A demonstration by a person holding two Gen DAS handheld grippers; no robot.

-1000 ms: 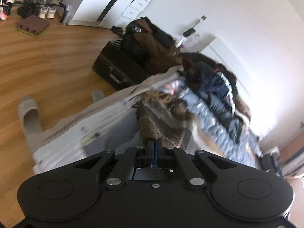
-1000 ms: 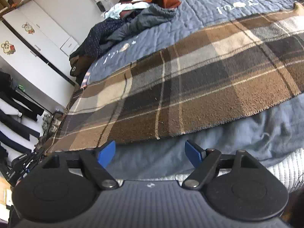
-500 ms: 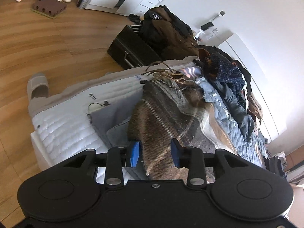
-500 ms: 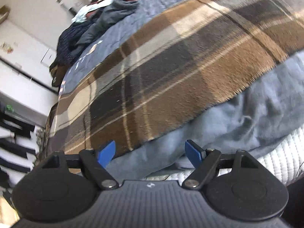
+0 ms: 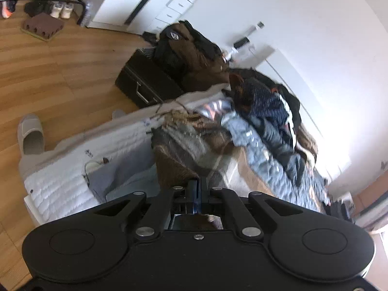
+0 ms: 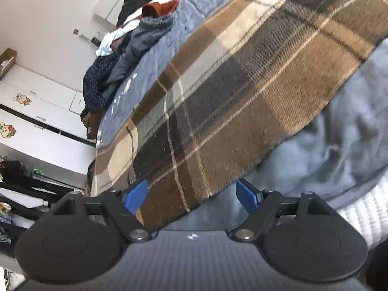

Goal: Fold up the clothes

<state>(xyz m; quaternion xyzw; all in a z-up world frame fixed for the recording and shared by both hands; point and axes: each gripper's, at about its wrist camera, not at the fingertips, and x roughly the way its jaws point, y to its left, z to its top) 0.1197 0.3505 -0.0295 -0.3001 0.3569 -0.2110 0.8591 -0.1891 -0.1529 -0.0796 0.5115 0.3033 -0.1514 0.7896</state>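
At the bed edge, left tongs [image 5: 197, 189] clench the plaid scarf [image 5: 184, 150]; right tongs [image 6: 191, 195] gape

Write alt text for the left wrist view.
The left gripper, jaws shut, pinches a brown plaid blanket at the edge of a bed. Clothes are piled on the bed beyond; a slipper lies on the wooden floor.
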